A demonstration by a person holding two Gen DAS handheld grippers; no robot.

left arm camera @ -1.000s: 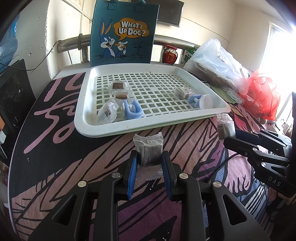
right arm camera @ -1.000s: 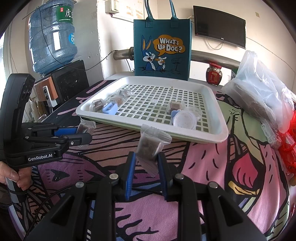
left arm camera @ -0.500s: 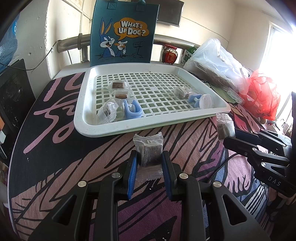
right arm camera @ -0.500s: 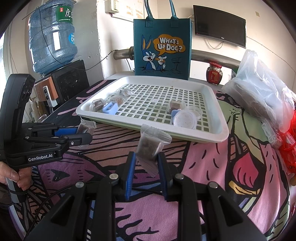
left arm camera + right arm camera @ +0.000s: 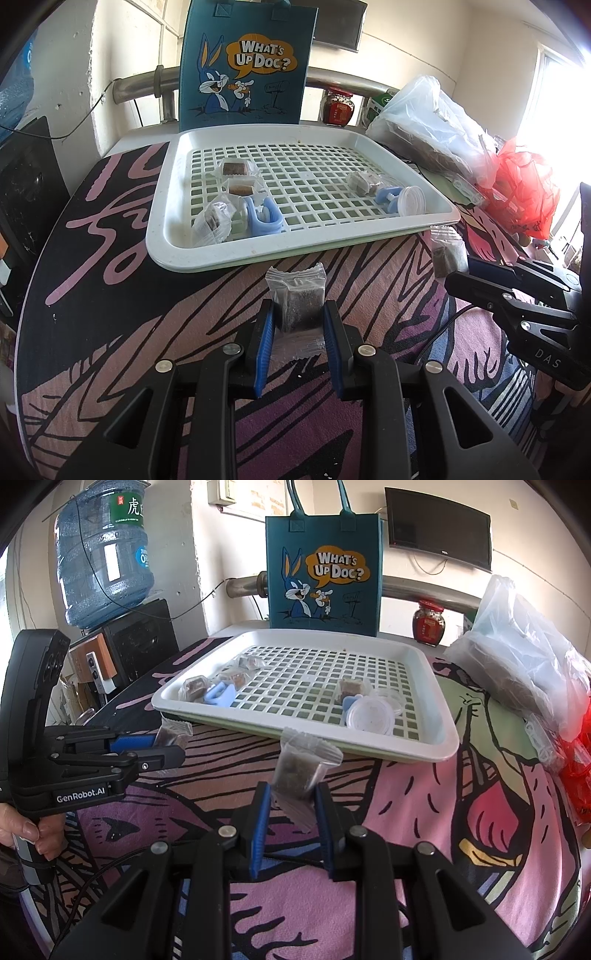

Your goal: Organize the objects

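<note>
Patterned tabletop (image 5: 110, 302) beneath both tongs. White slotted tray (image 5: 170, 206) just beyond the tips, carrying wrapped snacks, blue clips and a lidded cup. Left tongs (image 5: 297, 314) clamped on a clear snack packet (image 5: 299, 299). Right tongs (image 5: 290, 794) clamped on another tilted snack packet (image 5: 299, 768), lifted off the tabletop.
</note>
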